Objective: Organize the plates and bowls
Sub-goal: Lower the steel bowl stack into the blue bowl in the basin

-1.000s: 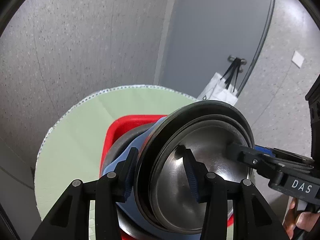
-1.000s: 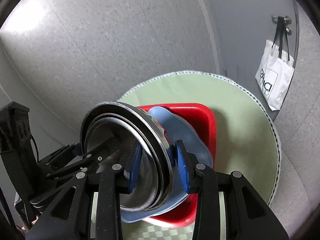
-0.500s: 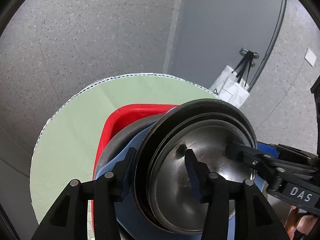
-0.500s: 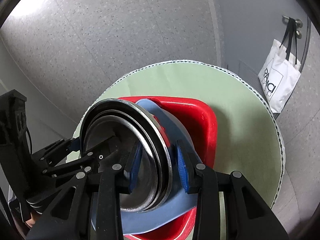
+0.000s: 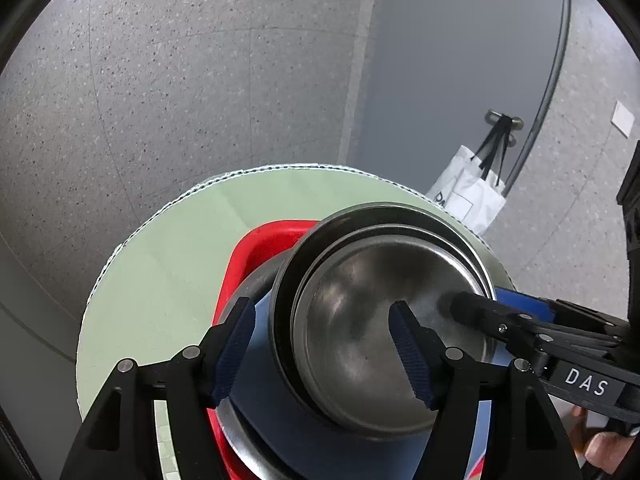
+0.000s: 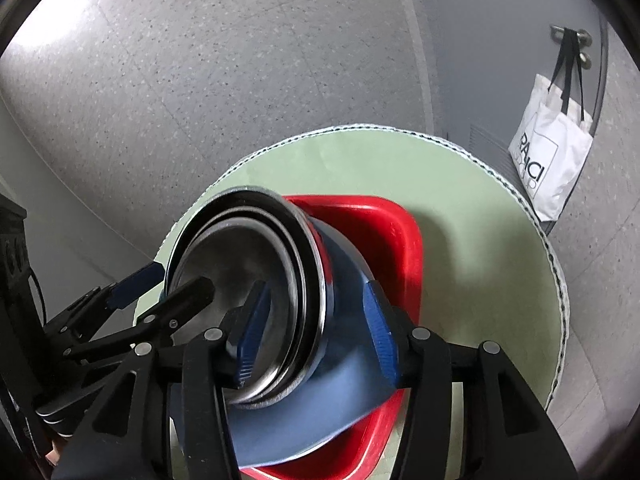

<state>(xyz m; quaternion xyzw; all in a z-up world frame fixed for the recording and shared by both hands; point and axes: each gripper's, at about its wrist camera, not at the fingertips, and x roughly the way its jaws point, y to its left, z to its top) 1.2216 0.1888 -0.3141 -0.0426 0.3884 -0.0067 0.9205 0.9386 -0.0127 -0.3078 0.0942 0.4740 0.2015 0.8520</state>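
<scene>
In the left wrist view, nested steel bowls (image 5: 384,320) are sitting in the lower middle of the frame, tipped so their opening faces the camera. They are resting on a blue plate (image 5: 280,420), which is lying in a red tray (image 5: 256,248) on a round green table (image 5: 168,272). The left gripper (image 5: 324,354) is straddling the left rim of the bowls with its jaws spread wide; one blue pad is sitting outside the rim and the other inside the bowl, and neither is pressing on the metal. From the right edge of the frame, the right gripper (image 5: 470,304) is reaching its black finger into the bowl (its body reads "DAS").

In the right wrist view, the bowls (image 6: 244,280) are filling the left centre, with the plate (image 6: 320,408) sticking out below them toward the bottom of the frame. The right gripper (image 6: 316,332) is also standing wide, one pad inside the bowl and one outside against the plate's side, with gaps showing. The tray (image 6: 404,248) is sitting right of centre. A white tote bag (image 6: 552,160) is hanging at the upper right of the frame.
</scene>
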